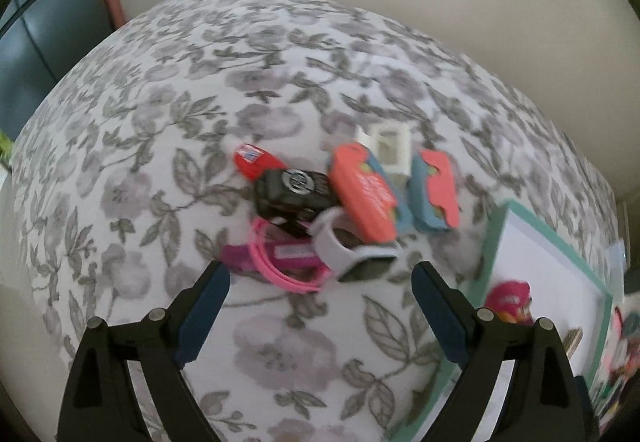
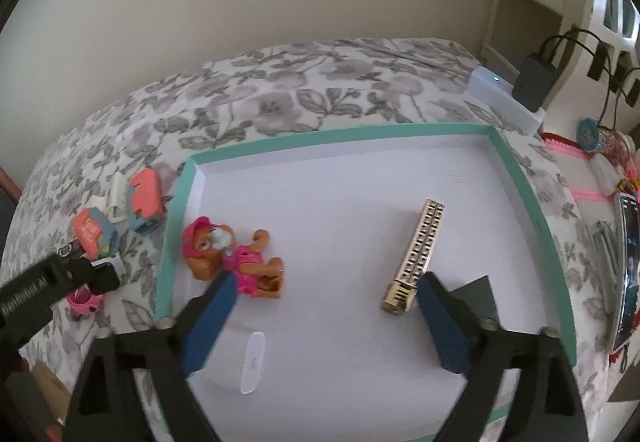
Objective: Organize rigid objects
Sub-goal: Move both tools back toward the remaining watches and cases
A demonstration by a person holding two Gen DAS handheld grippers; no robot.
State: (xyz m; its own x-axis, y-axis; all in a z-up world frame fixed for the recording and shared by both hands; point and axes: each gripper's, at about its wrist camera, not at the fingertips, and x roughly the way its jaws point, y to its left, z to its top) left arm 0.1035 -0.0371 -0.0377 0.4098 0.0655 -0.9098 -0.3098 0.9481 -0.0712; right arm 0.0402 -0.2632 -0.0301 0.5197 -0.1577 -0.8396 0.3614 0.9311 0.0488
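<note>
Soft, even daylight on both my feeds, no harsh glare and only faint shadows under the small things. My left wrist view is smeared by motion: the pile of toys (image 1: 320,210) and the floral bedspread (image 1: 168,130) look soft (edges worst). The right wrist view is sharper; the teal-rimmed tray (image 2: 340,132) reads cleanly. Fisheye bulge bends everything, with dark vignetted corners.
</note>
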